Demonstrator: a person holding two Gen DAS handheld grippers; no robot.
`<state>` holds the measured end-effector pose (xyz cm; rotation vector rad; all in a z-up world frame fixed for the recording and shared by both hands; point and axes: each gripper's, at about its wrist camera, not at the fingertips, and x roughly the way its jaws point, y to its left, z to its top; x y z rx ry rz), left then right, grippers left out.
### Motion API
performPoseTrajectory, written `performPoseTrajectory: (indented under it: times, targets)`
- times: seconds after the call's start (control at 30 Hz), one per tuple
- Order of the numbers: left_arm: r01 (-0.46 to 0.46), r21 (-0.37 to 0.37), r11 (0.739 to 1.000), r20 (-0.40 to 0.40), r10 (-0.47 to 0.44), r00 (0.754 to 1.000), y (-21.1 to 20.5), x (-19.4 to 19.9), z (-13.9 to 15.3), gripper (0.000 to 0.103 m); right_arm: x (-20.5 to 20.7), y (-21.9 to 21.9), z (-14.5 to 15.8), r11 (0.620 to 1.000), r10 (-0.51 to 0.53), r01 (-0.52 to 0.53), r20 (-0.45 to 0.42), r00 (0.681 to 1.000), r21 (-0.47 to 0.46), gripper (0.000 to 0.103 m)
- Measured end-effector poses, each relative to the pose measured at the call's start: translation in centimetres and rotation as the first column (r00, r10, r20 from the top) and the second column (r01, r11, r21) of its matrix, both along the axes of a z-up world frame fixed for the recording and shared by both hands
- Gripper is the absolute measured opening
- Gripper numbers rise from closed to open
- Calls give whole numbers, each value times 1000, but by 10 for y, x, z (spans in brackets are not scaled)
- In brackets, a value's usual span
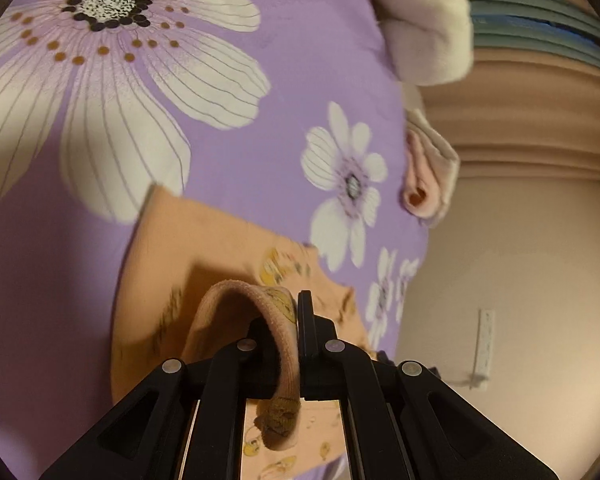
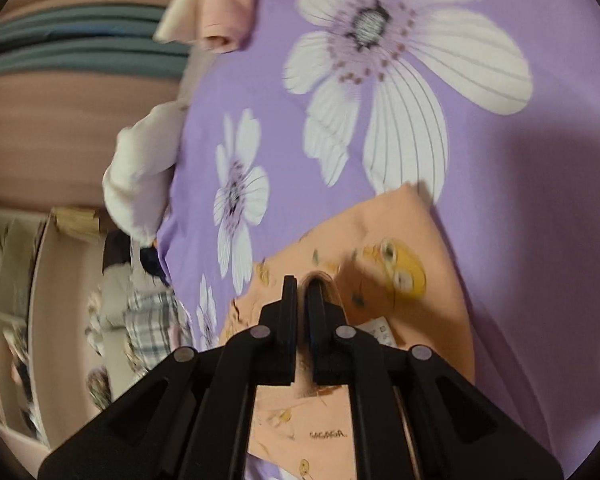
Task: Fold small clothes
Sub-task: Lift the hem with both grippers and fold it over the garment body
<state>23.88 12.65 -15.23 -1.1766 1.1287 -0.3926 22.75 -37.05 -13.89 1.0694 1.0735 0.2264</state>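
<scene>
The soft, light peach garment is held clamped at its ribbed edge by the left gripper and the right gripper, and it is judged limp.

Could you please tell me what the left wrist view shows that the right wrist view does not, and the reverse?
Only the left wrist view shows the wall outlet on the beige wall.

Only the right wrist view shows the large yellow cartoon face printed on the garment, the white label beside it, and the plaid clothes lying past the bed's edge.

Both show the peach garment on the purple floral sheet, with each pair of tongs, left and right, shut on a ribbed edge of it.
</scene>
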Motion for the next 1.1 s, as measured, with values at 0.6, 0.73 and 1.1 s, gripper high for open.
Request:
performPoseTrajectory:
  times: [0.6, 0.73, 1.1]
  targets:
    - [-181, -225, 958, 22, 190, 981, 54, 26, 16, 67, 16, -18, 36, 996, -76, 70, 105, 992, 60, 59]
    - [-58, 100, 993, 75, 51, 996, 43, 8, 43, 67, -8, 11, 62, 981, 134, -99, 210, 968, -169, 55]
    - [319, 606, 729, 53, -437, 898, -49, -44, 45, 67, -63, 92, 47, 622, 572, -385, 60, 818, -682, 16]
